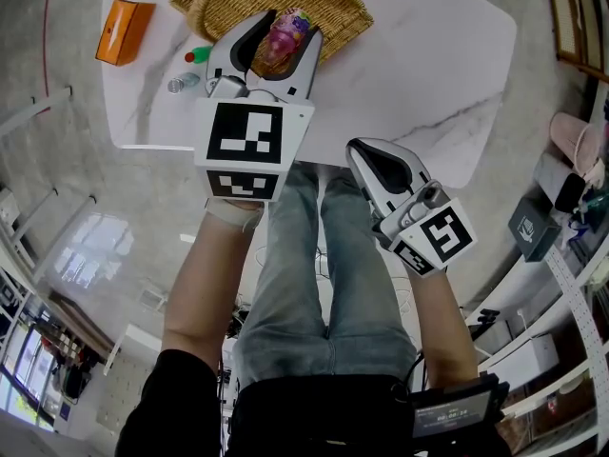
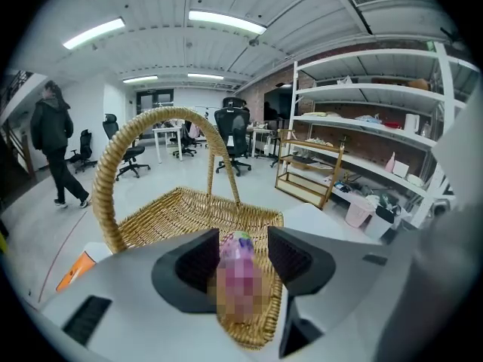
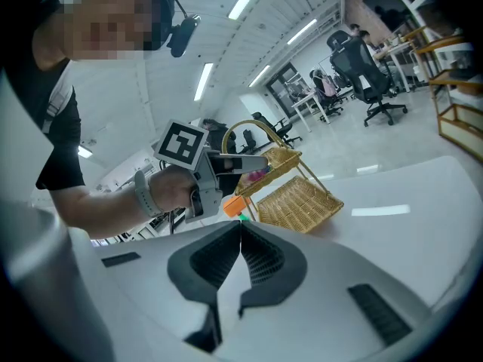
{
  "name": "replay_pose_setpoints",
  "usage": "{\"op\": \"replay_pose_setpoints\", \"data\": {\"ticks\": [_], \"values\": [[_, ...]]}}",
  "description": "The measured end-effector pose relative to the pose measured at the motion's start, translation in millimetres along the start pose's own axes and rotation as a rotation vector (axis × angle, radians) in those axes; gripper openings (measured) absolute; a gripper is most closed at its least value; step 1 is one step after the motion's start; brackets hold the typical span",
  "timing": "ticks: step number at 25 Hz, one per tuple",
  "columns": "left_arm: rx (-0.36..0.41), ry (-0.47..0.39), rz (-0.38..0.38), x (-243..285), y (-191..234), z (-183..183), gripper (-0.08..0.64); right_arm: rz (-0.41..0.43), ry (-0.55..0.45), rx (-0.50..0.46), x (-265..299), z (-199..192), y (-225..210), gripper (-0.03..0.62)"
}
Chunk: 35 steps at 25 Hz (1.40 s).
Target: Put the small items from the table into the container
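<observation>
The left gripper point(image 1: 289, 27) has its two jaws closed partway on a small oblong pink-and-purple item point(image 2: 238, 249), pinching it by its sides. The item's long axis runs along the jaws. Its narrower, patterned end points forward past the fingertips and away from the person. It hangs over the near side of a straw-coloured woven wicker basket with an arched handle point(image 2: 177, 211), which stands at the far part of a white marble-patterned table point(image 1: 428, 55).

The left forearm reaches out straight over the table's near edge, with the gripper tilted downward toward the basket. From the right gripper view, a hand with a wristband wraps the handle just behind the marker cube.

The right gripper point(image 3: 240, 228) has its jaws pressed together with nothing between them. It is held back off the table's near edge, above the person's jeans, and angled toward the table.

To the left of the basket, three things sit on the table: a small green-and-red item point(image 1: 198, 55), a small silvery bottle point(image 1: 181, 84) and, farther out, an orange box point(image 1: 124, 29).

The held item's lower body is blotted out in the left gripper view, and its sides are covered by the jaws from above, so I cannot say what it is. I also cannot tell how high it hangs above the basket floor.
</observation>
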State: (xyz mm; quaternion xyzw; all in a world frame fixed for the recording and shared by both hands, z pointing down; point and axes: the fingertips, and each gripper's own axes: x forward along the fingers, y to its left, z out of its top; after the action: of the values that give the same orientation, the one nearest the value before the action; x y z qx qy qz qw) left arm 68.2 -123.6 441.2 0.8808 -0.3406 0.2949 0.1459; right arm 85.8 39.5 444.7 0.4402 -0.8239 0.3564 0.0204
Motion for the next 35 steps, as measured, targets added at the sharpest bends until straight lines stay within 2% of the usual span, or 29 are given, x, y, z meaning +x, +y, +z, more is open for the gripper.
{"op": "replay_pose_setpoints", "data": {"ticks": [13,19,26,30,35], "values": [[0.016,-0.030,0.011,-11,-2,6,0.190,0.001,-0.004,-0.008,-5,0,3,0.009],[0.025,-0.122,0.001,-30,-7,15,0.190,0.014,-0.009,-0.033,-3,5,10,0.009],[0.042,-0.299,-0.009,-86,-9,23,0.189,0.058,-0.012,-0.117,5,16,31,0.009],[0.078,-0.315,-0.011,-118,-4,4,0.187,0.118,-0.025,-0.174,17,29,54,0.009],[-0.003,-0.334,0.001,-164,6,-33,0.151,0.224,-0.041,-0.300,32,44,96,0.009]]}}
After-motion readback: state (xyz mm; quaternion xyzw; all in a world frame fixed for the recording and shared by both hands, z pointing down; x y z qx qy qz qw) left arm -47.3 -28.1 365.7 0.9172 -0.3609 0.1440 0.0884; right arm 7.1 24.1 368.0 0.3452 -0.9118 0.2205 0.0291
